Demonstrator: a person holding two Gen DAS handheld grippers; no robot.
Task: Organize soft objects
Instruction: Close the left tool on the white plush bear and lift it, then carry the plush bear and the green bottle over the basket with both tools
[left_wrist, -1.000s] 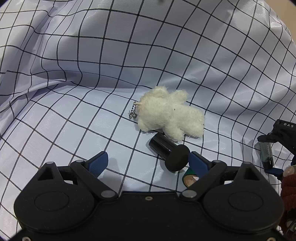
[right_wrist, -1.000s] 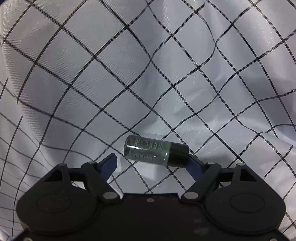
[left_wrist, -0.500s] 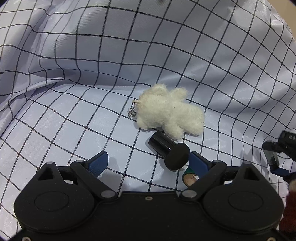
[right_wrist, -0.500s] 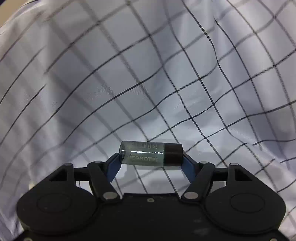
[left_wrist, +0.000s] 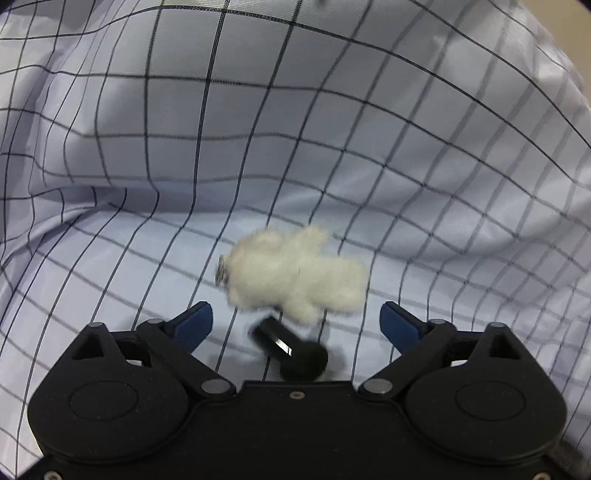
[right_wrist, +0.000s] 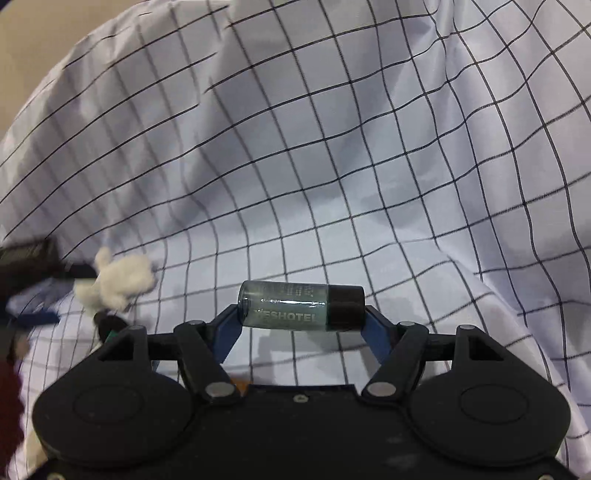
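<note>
Right gripper (right_wrist: 301, 317): jaws clamped end to end on a small bottle (right_wrist: 301, 305), which lies crosswise at lower centre of the right view, dark cap to the right. Left gripper (left_wrist: 295, 319): jaws have just been opening and stand wide with nothing gripped; a black cylinder (left_wrist: 291, 349) lies on the cloth (left_wrist: 295, 147) between them, untouched. The plush (left_wrist: 295, 275) lies on the checked cloth at centre of the left view, just above the cylinder, and at left edge of the right view.

"ESHOTEL" in pale print on small bottle (right_wrist: 301, 305)
</note>
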